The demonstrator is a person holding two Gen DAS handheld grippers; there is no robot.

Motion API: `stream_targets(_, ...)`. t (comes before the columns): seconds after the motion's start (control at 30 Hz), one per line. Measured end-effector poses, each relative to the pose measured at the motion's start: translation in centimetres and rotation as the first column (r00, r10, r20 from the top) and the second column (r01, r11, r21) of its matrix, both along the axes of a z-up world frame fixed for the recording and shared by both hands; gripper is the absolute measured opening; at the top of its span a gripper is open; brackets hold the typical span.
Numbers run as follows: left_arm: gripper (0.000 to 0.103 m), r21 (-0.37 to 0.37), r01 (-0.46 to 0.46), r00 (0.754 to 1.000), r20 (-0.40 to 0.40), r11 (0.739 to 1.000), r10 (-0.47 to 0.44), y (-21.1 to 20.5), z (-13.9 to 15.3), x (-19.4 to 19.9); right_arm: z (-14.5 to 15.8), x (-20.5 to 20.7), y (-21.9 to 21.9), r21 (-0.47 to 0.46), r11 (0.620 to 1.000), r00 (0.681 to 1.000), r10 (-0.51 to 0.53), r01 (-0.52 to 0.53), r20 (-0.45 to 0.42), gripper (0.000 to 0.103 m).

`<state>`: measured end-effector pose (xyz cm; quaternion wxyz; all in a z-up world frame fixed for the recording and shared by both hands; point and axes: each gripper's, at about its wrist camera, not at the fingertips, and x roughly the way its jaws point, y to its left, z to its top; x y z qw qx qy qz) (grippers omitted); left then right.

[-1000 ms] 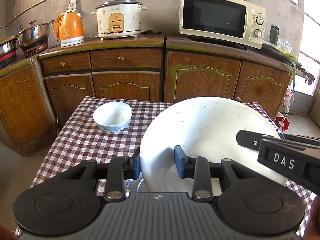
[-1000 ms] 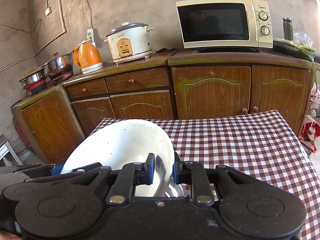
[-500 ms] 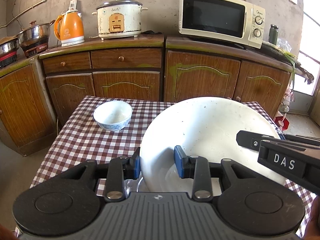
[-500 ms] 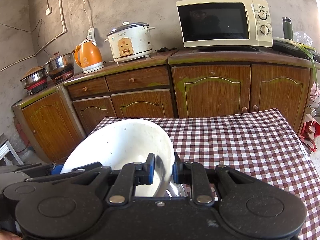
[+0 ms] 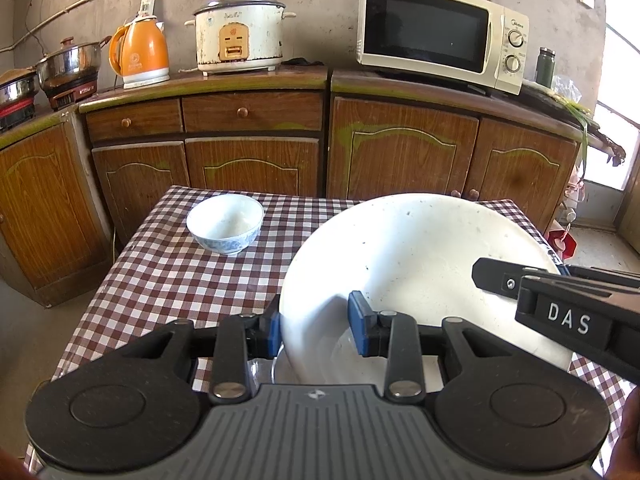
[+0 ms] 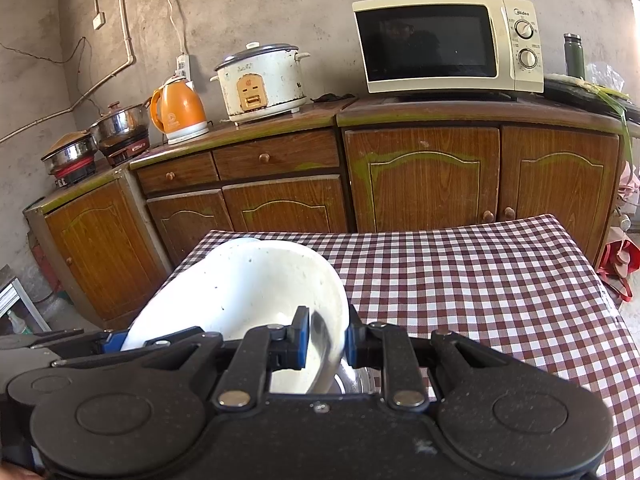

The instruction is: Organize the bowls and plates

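A large white plate [image 5: 416, 264] is held tilted above the checked table [image 5: 168, 280]. My left gripper [image 5: 316, 330] has its blue pads on either side of the plate's near left rim, with a gap at the right pad. My right gripper [image 6: 326, 338] is shut on the plate's right rim [image 6: 332, 320]; its black body shows in the left wrist view [image 5: 560, 304]. A small white and blue bowl [image 5: 225, 223] stands on the table's far left. Under the plate a shiny metal dish [image 6: 354, 380] shows partly.
Wooden cabinets [image 5: 256, 148] stand behind the table, carrying a rice cooker [image 5: 238, 32], an orange kettle [image 5: 140, 54], a microwave [image 5: 440, 32] and pots [image 5: 68, 64]. The table's right half [image 6: 480, 292] shows only cloth.
Nothing has visibly changed beyond a very slight drift of both views; the plate stays held between both grippers.
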<state>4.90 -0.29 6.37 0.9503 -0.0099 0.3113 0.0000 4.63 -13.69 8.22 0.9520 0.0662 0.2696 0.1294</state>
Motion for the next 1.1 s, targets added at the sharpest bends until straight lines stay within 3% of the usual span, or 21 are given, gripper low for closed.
stream_targets(1.1, 0.034, 0.009, 0.003, 1.000, -0.009, 1.000, -0.003, -0.2, -1.4, -1.6, -2.1, -1.7, -0.6, 0.018, 1.000, 1.000, -0.003, 0.003, -0.026, 0.024)
